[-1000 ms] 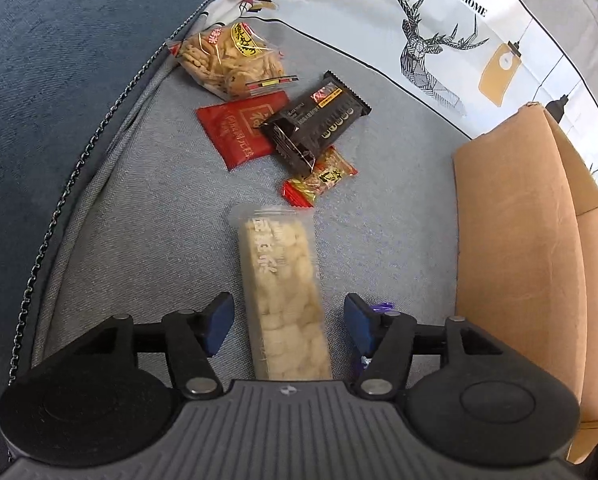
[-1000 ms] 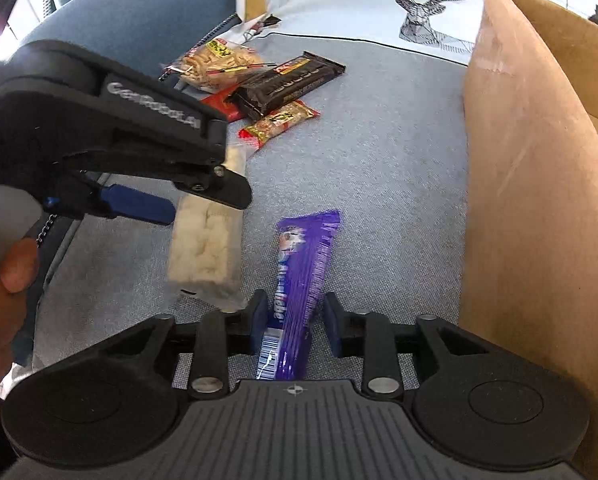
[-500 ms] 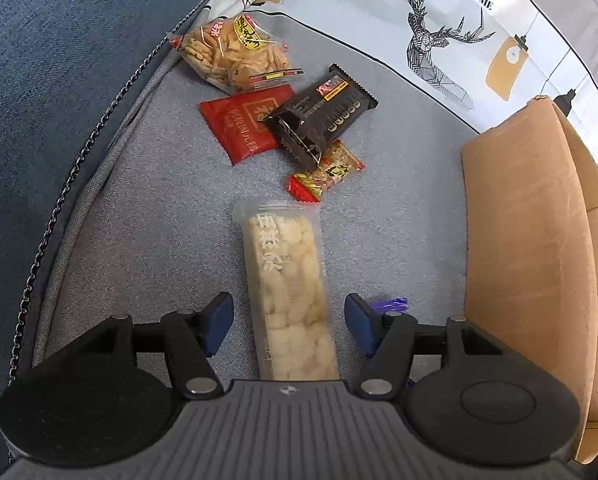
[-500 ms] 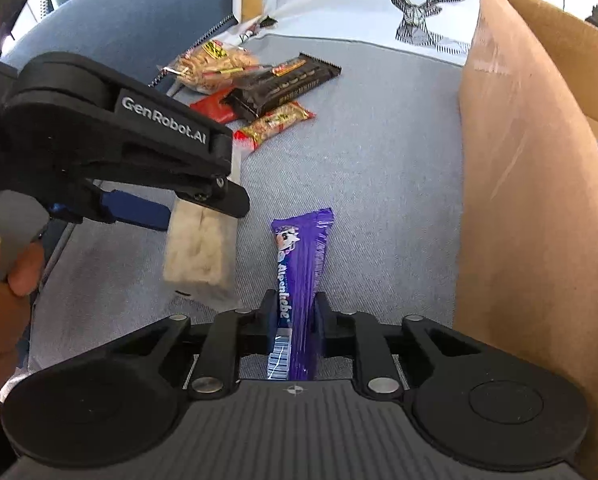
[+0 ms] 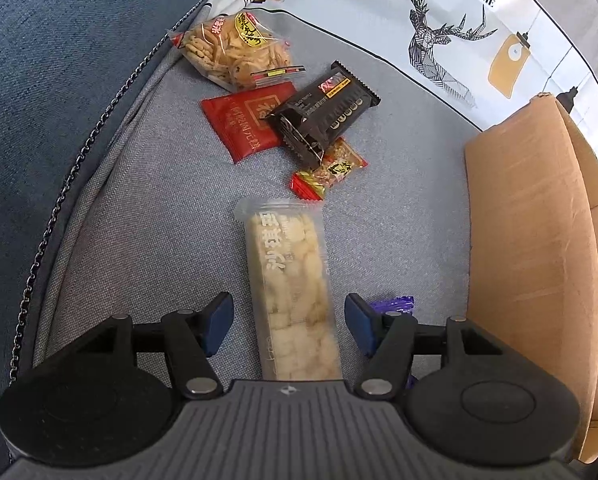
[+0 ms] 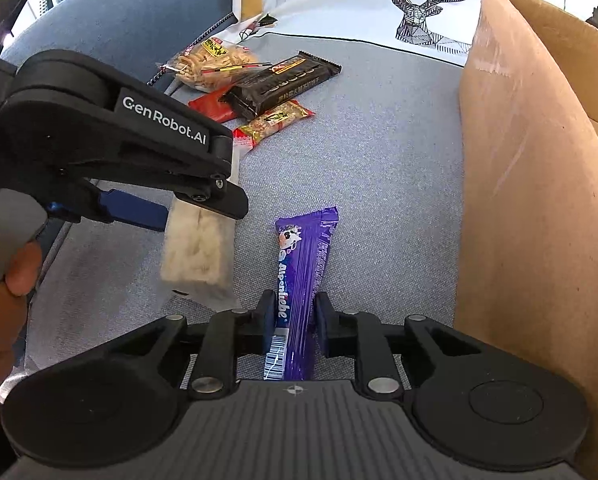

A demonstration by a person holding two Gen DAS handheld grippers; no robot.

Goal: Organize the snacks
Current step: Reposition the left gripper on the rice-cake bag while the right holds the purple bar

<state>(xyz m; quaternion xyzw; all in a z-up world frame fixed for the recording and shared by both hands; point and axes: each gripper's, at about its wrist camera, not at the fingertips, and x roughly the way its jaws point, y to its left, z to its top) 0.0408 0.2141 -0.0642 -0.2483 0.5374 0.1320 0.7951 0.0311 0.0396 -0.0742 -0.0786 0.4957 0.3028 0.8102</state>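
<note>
Clamping the purple candy stick (image 6: pixel 299 276): right gripper (image 6: pixel 291 322) fingers narrow, pads pressed on both sides near its barcode end, the rest sticking out ahead over the grey cushion (image 6: pixel 379 184). Left gripper (image 5: pixel 289 322) fingers wide, rice-crisp bar (image 5: pixel 295 284) lying lengthwise between them, gaps both sides, no pad contact. Cardboard box (image 6: pixel 531 208) just right of the stick. Farther out, the pile: peanut candy (image 5: pixel 331 170), black bar (image 5: pixel 323 114), red packet (image 5: pixel 245 120), cracker bag (image 5: pixel 235 50).

1. The pale puffed-rice bar in clear wrap (image 5: pixel 295 292) has its near end hidden under the left tongs' body.
2. The tall brown cardboard box (image 6: pixel 527 200) hides its own inside.
3. The flat red foil packet (image 5: pixel 243 120) is partly covered by the black chocolate bar wrapper (image 5: pixel 327 112).
</note>
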